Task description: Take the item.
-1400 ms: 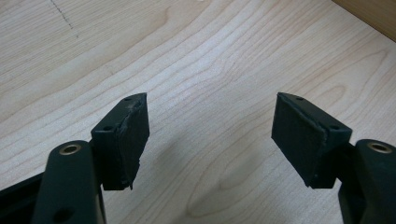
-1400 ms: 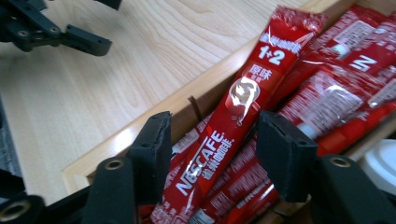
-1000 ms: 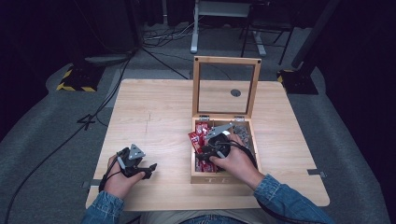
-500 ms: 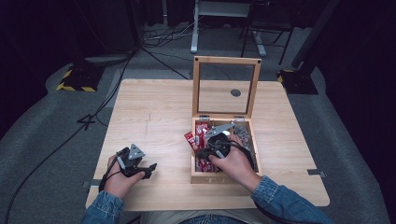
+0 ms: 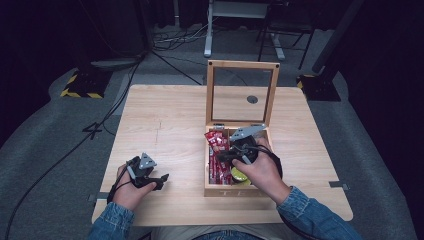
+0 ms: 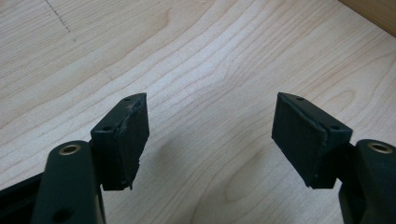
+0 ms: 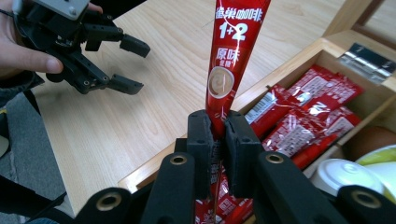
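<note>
R gripper [image 7: 218, 140] clamps red sachet [image 7: 233, 51], top cut off; L gripper [image 6: 210, 135] wide open, empty

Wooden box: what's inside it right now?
The box holds a pile of red sachets, a white cap and something yellow-green. The right tongs grip one sachet above it. The hand covers the rest.

- Wooden table [image 5: 175, 120] with an open wooden box [image 5: 220, 189] at right of centre; its framed lid [image 5: 242, 92] stands upright.
- Right gripper [image 5: 226, 156] sits over the box, above red sachets [image 5: 216, 167].
- Left gripper [image 5: 161, 181] lies near the table's front left edge, well apart from the box.
- Denim sleeves [image 5: 312, 217] enter from below.
</note>
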Tool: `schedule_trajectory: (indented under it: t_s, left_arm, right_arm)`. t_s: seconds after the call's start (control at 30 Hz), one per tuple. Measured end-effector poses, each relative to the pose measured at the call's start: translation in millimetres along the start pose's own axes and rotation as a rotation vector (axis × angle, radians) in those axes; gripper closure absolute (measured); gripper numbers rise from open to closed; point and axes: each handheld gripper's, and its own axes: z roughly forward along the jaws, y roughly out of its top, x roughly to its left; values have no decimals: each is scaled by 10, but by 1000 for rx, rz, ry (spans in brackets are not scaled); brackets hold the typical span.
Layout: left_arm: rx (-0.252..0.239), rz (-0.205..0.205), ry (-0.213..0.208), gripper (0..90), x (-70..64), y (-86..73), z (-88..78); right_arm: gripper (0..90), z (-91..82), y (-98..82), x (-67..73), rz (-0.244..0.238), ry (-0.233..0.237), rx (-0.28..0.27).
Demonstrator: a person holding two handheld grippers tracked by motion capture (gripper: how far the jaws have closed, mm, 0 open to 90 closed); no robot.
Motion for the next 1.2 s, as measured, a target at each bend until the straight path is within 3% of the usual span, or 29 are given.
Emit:
schedule_trajectory:
  t_s: [0.53, 1.2]
  left_arm:
    - [-3, -6, 4, 267, 65, 17, 12]
    - [-1, -4, 19, 205, 134, -25, -36]
  right_arm:
    - [819, -454, -29, -222, 18, -82, -55]
    - [819, -1028, -190, -730, 88, -211, -99]
